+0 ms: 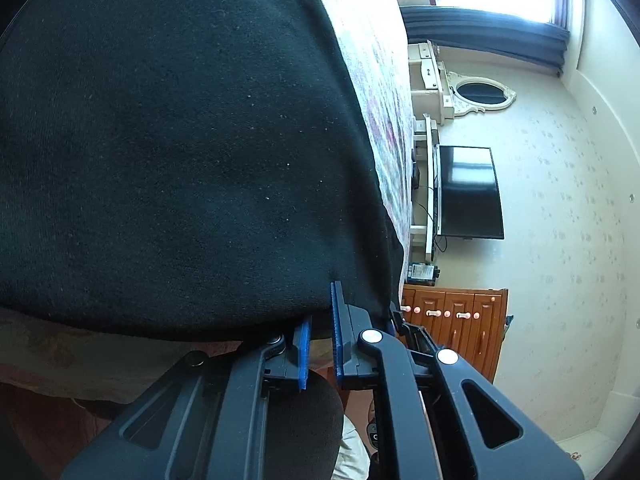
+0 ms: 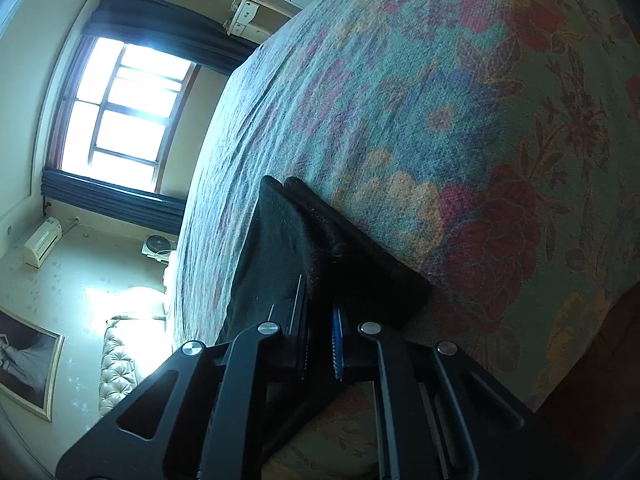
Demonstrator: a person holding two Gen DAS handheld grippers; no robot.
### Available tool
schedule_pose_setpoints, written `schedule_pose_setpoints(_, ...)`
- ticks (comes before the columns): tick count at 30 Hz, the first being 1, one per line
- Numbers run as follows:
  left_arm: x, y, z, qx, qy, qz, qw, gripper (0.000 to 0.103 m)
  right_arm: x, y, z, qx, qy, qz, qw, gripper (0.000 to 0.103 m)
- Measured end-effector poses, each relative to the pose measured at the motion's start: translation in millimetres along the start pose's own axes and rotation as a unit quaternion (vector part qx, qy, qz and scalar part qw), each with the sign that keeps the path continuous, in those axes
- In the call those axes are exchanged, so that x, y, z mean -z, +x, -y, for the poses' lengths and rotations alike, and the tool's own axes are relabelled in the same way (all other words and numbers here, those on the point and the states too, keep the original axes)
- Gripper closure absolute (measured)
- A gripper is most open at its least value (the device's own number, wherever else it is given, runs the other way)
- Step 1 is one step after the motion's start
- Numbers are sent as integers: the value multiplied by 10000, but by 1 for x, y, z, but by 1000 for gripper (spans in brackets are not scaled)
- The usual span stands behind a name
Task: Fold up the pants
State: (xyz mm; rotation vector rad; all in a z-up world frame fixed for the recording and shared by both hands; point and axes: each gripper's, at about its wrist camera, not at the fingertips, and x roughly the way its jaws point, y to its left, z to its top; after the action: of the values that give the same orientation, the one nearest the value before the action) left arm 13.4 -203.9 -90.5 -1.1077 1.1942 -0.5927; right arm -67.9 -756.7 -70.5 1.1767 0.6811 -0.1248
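Pants (image 1: 168, 140), black and broad, fill the whole left and centre of the left wrist view, lying on the floral bedspread (image 1: 376, 80), and the left gripper (image 1: 320, 336) at lower centre is clamped on their near hem, the cloth running up and away from its blue pads. Over in the right wrist view, the right gripper (image 2: 320, 340) at bottom centre is pinched on a bunched edge of the same pants, which stretch up-frame towards the centre. Both hands sit at the near edge, so I'd judge the fold goes away from them.
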Motion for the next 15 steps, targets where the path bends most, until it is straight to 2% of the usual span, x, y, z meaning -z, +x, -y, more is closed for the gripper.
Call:
schedule_pose_setpoints(9, 5, -7, 7, -11, 273, -109, 9996, 95, -3, -21, -1, -18, -105, 97, 9999, 97)
schedule_pose_setpoints(12, 6, 0, -4, -170, 150, -239, 9995, 95, 2, -16, 14, 65, 56, 40, 10000, 97)
schedule_pose_setpoints(15, 5, 2, -11, -92, 2, -340, 9994, 94, 1, -16, 23, -79, 300, 15, 9995, 96)
